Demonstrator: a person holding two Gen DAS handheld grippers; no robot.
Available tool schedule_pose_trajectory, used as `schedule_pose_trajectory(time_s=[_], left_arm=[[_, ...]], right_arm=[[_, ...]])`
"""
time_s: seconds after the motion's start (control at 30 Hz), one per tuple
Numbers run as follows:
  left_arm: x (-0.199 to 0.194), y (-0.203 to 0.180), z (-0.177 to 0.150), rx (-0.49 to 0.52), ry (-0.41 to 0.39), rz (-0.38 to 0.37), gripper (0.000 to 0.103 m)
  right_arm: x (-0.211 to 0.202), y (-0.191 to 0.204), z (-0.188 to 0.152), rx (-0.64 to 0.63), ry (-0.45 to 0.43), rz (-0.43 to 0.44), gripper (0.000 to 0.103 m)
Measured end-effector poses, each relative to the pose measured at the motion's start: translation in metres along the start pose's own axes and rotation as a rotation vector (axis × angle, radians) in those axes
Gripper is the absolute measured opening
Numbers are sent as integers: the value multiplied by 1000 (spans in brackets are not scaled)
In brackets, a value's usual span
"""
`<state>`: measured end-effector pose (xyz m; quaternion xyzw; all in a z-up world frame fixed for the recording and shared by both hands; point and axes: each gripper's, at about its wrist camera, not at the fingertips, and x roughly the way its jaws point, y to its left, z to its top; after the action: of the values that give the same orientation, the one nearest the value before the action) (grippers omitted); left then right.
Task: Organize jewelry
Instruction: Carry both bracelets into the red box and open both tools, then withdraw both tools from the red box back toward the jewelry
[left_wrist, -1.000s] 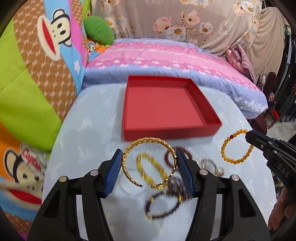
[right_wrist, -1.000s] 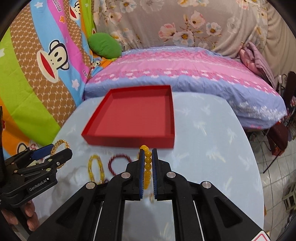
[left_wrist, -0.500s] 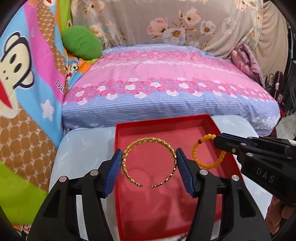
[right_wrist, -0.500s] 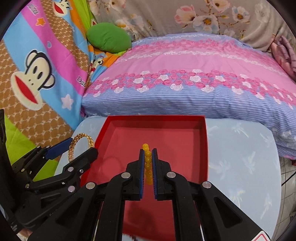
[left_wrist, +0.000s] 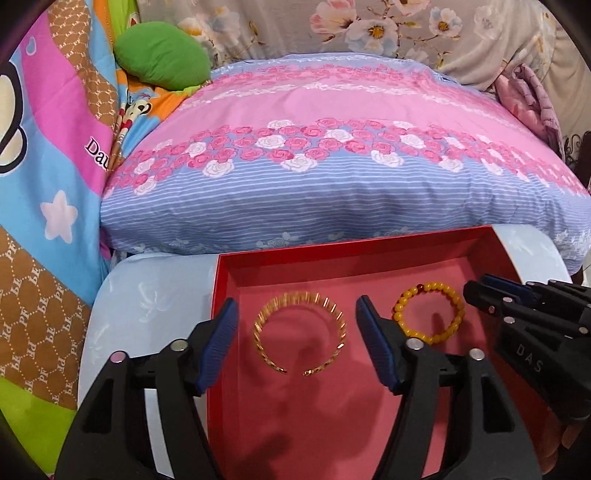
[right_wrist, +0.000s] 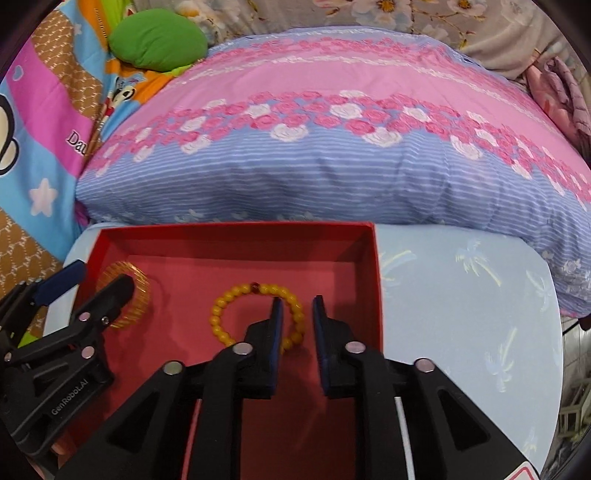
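A red tray (left_wrist: 369, 258) stands on the light blue table; it also shows in the right wrist view (right_wrist: 229, 230). A gold open bangle (left_wrist: 299, 334) lies on the tray floor between the spread fingers of my left gripper (left_wrist: 297, 317), which is open and not touching it. A yellow bead bracelet (left_wrist: 430, 314) lies in the tray to its right. In the right wrist view my right gripper (right_wrist: 297, 308) is open above the bead bracelet (right_wrist: 236, 308), whose right side passes under the left finger. The gold bangle (right_wrist: 129, 295) sits partly behind the left gripper (right_wrist: 92, 291).
A pink and blue floral pillow (left_wrist: 332, 155) lies just behind the table (right_wrist: 461, 295). A green cushion (left_wrist: 159, 59) and a cartoon blanket (left_wrist: 48, 147) are at the back left.
Both grippers moved over the tray and opened. The gold bangle and the yellow bead bracelet, held before, now lie on the tray floor.
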<state>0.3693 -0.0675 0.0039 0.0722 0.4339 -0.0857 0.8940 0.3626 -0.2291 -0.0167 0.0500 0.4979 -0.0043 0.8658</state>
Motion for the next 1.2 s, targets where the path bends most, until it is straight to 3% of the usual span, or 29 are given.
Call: schedule_pose_trajectory(time_s=[0.5,0.67,0.93,1.2], left_arm=[[-3,3,-17,-20,6,4,66],[-15,0,-16,-15,-21,17,66],[-75,8,-24,-34,-101,1,70],[-134,39,-88,-77,-114,12,73]], right_arm=[[-7,-4,-19,17,-10,-17,23],[-24,0,-23,4,-56,-29,23],[-86,3,-45,-9,-149,-4,29],[-150,4,-116,-25,-198,15,35]])
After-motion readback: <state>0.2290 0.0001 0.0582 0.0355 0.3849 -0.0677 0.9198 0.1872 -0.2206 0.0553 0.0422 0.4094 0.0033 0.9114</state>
